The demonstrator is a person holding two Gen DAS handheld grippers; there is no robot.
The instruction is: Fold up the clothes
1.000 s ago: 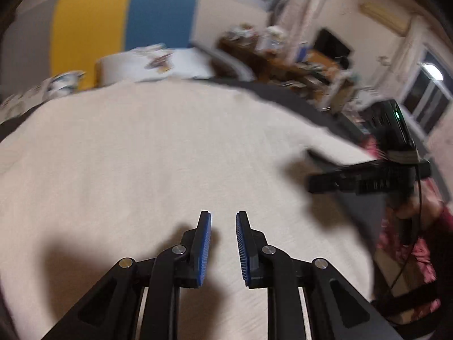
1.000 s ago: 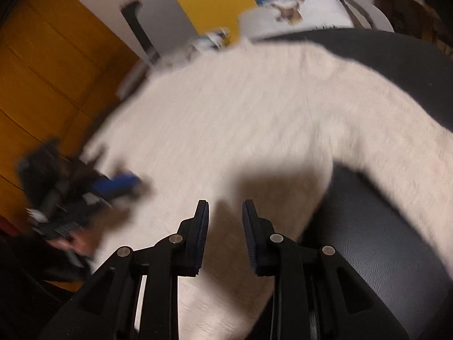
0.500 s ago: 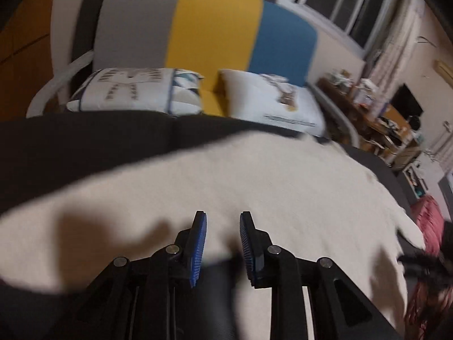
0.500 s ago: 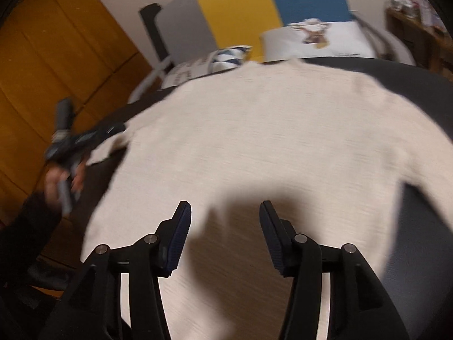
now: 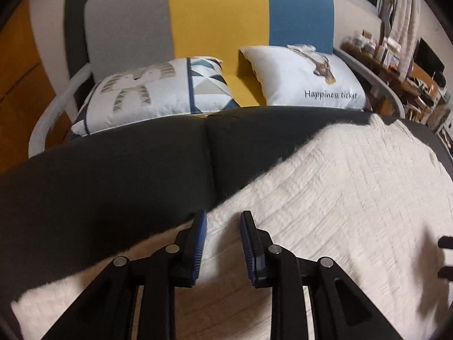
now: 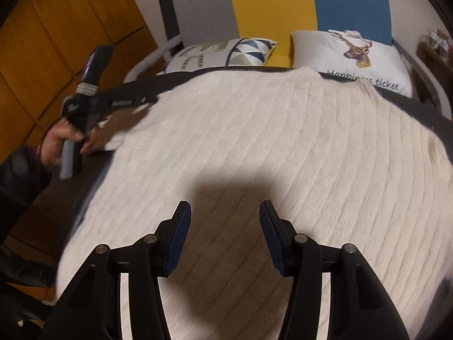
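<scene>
A cream knit sweater [image 6: 283, 147] lies spread flat on the dark bed [image 5: 113, 175], laid out for folding. The left gripper [image 5: 223, 228], fingers narrow, hovers at its edge; the right gripper [image 6: 225, 221], fingers wide, hangs above its middle, both empty.

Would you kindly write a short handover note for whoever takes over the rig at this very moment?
Left hand-held gripper: open with a narrow gap, holding nothing, poised at the sweater's left edge over the dark sofa seat.
Right hand-held gripper: open wide, holding nothing, above the middle of the sweater.
The cream knit sweater lies spread flat on the seat, below the two pillows.
Done: sweater laid out; no fold visible.
Left: grasp an edge or sleeve, fold inward, then fold the body.
</scene>
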